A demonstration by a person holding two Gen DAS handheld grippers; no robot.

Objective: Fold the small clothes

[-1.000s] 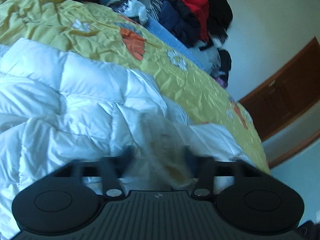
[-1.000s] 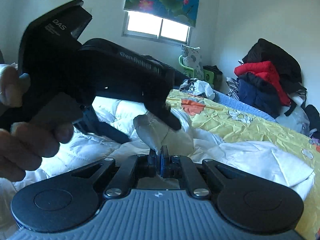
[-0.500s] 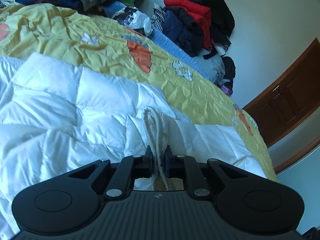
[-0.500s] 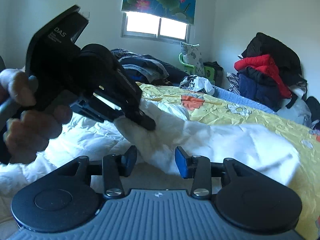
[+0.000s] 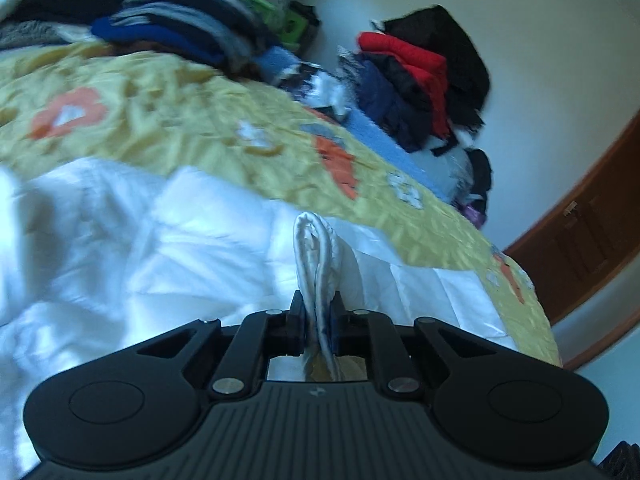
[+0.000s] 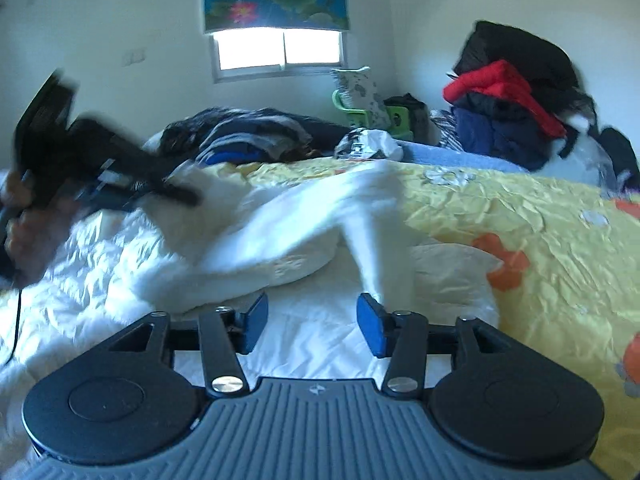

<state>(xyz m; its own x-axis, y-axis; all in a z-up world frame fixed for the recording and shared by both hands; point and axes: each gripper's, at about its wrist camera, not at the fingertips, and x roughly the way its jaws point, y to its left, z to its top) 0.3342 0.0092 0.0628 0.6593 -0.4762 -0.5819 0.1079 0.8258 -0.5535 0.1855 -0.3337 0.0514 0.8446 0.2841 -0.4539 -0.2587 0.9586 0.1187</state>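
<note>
A small white garment [image 6: 320, 220] hangs stretched and blurred above the bed. My left gripper [image 5: 318, 312] is shut on a bunched edge of the garment [image 5: 316, 256]. It also shows in the right wrist view [image 6: 176, 192] at the left, held in a hand and pinching the garment's left end. My right gripper [image 6: 312, 320] is open and empty, with blue pads [image 6: 370, 326], just below the hanging cloth. One tail of the garment drops beside its right pad.
A white quilted duvet [image 5: 100, 240] lies over a yellow flowered bedspread [image 6: 520, 220]. Piles of dark and red clothes [image 6: 512, 112] stand at the right by the wall. More clothes [image 6: 248, 136] lie at the bed's head under a window [image 6: 280, 48]. A brown door [image 5: 592, 232] is at right.
My right gripper let go of the garment and opened wide. My left gripper closed on the garment and pulled it away to the left, stretching it out.
</note>
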